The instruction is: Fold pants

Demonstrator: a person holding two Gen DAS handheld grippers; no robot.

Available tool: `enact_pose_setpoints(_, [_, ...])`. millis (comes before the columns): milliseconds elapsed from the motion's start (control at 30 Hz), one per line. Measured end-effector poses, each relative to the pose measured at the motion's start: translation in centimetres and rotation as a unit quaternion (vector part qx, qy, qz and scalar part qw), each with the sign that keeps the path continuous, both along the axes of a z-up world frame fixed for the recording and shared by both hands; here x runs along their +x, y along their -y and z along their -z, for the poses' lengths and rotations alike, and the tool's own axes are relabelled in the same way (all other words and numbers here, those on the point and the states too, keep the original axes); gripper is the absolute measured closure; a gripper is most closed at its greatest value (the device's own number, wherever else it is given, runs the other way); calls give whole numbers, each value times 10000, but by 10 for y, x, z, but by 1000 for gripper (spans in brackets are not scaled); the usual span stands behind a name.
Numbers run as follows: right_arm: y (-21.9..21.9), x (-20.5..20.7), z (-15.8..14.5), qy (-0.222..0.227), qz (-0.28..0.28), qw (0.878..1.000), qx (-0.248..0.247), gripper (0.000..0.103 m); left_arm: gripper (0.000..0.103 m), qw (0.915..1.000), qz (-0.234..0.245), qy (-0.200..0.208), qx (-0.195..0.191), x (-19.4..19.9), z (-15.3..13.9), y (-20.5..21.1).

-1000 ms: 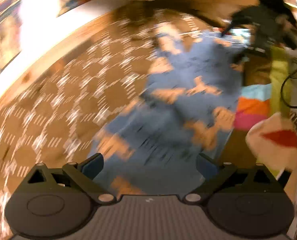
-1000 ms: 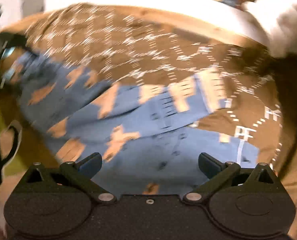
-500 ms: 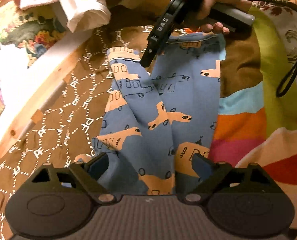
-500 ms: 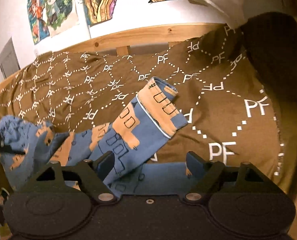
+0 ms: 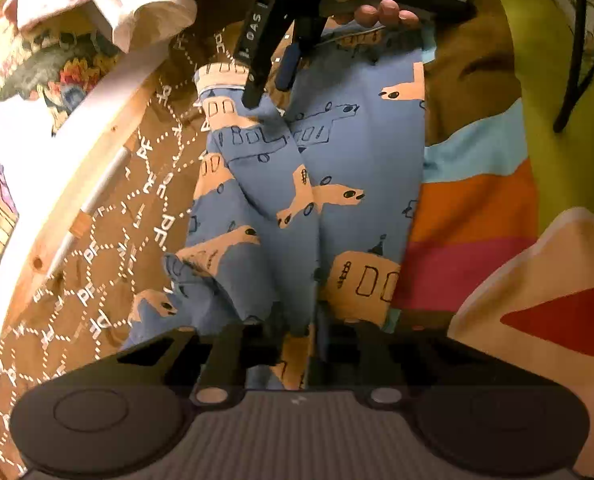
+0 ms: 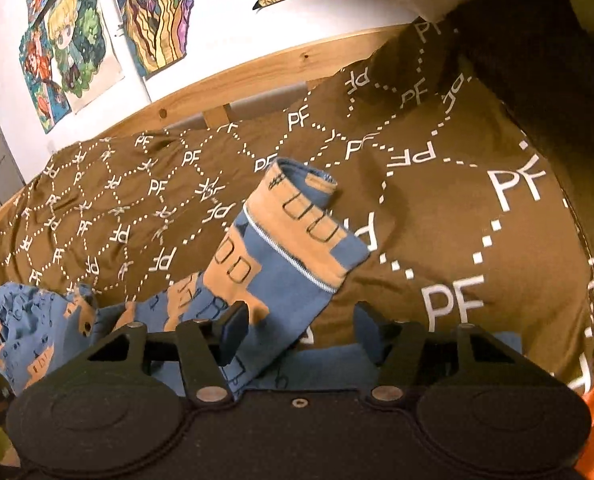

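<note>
1. The left tool (image 5: 293,344) has its fingers drawn close on a pinch of the blue pants (image 5: 317,184), which run lengthwise straight ahead of it on the bed.
2. The right tool (image 6: 301,332), at the far end, stands partly open with a pant leg between its fingers, not clamped; its cuff (image 6: 305,216) lies ahead.

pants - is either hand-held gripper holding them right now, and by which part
The left hand-held gripper is shut on the pants at their near edge. The right hand-held gripper is open around a trouser leg below its cuff, not yet clamped.
</note>
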State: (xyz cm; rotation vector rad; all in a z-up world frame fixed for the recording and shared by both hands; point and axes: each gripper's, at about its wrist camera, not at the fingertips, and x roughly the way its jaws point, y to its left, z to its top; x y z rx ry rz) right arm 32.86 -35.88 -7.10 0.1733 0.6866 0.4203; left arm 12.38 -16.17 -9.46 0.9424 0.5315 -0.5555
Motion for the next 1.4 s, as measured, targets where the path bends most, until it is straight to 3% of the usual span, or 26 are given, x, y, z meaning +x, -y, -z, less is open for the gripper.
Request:
enact_pose_setpoints(33, [2, 2, 0, -7, 42, 10000, 76, 44, 98, 9999, -66, -82, -42, 2, -1, -1])
enact_pose_setpoints(133, [10, 5, -3, -19, 195, 9993, 318, 47, 102, 9988, -265, -304, -265, 9, -4, -5])
enact_pose_setpoints(367, [6, 8, -9, 391, -106, 9982, -447, 48, 102, 9963, -471, -477, -533, 15, -10, -12])
enact_pose_setpoints(533, [11, 23, -7, 352, -125, 9989, -291, 68, 102, 9967, -458, -436, -513, 14, -12, -12])
enact_pose_setpoints(600, [13, 24, -7, 342, -163, 9988, -311, 88, 102, 9965, -458, -448, -530, 14, -13, -12])
enact_pose_setpoints(667, [13, 21, -8, 314, -205, 9989, -275, 94, 102, 9965, -452, -445, -549, 15, -14, -14])
enact_pose_setpoints(900, [22, 4, -21, 78, -40, 9997, -216, 97, 102, 9954, -364, -579, -667, 19, -22, -21])
enact_pose_setpoints(1200, [51, -29, -80, -197, 75, 9992, -348, 98, 102, 9882, 264, -1048, -1088, 19, -54, -37])
enact_pose_setpoints(1400, [70, -55, -85, -512, 192, 9975, -449, 98, 102, 9865, 748, -1130, -915, 6, -53, -38])
